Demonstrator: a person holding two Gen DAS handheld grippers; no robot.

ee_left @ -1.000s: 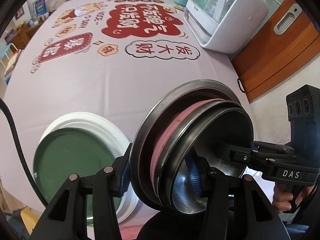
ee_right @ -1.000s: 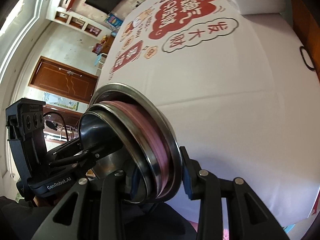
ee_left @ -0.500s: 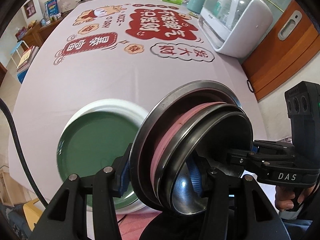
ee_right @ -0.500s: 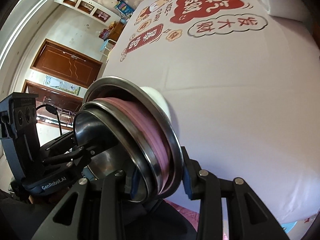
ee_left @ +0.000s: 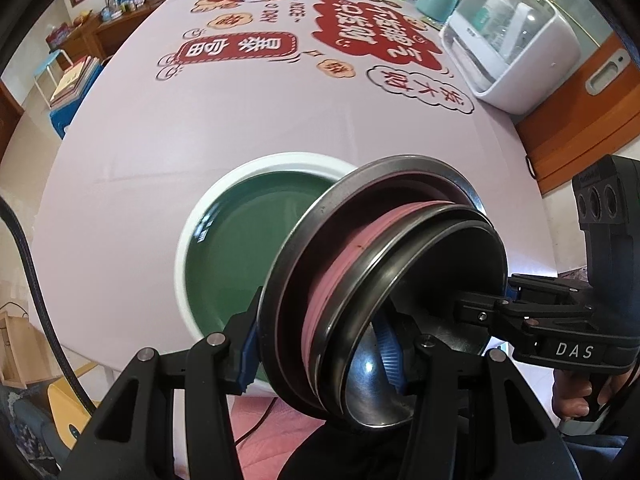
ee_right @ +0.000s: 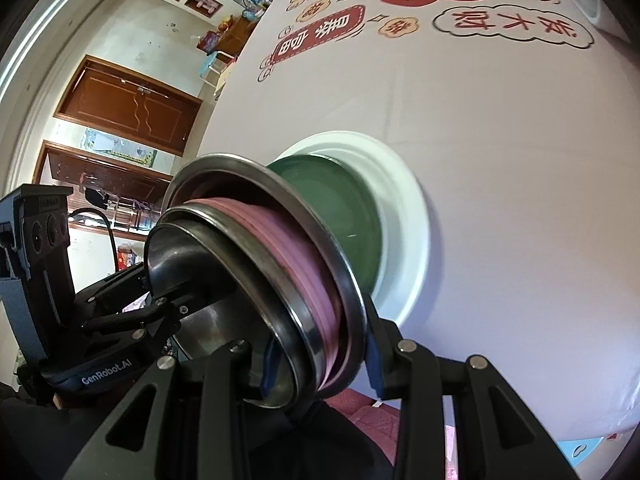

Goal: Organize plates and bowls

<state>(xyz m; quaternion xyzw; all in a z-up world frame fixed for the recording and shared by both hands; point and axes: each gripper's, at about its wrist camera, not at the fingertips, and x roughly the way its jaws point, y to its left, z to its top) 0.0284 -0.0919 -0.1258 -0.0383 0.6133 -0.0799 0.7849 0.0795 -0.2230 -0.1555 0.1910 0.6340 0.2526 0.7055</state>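
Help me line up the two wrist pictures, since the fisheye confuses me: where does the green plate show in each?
Left wrist: the green plate lies centre-left on the table, its right part hidden behind the held stack of bowls.
Right wrist: the green plate shows centre, just right of the stack of bowls.
Shared landmark: the red label print on the tablecloth, beyond the plate in both views.

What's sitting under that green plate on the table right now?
The green plate lies nested in a larger white plate, whose rim shows around it on the tablecloth. The held bowl stack covers its near right edge, and anything between the two plates is hidden.
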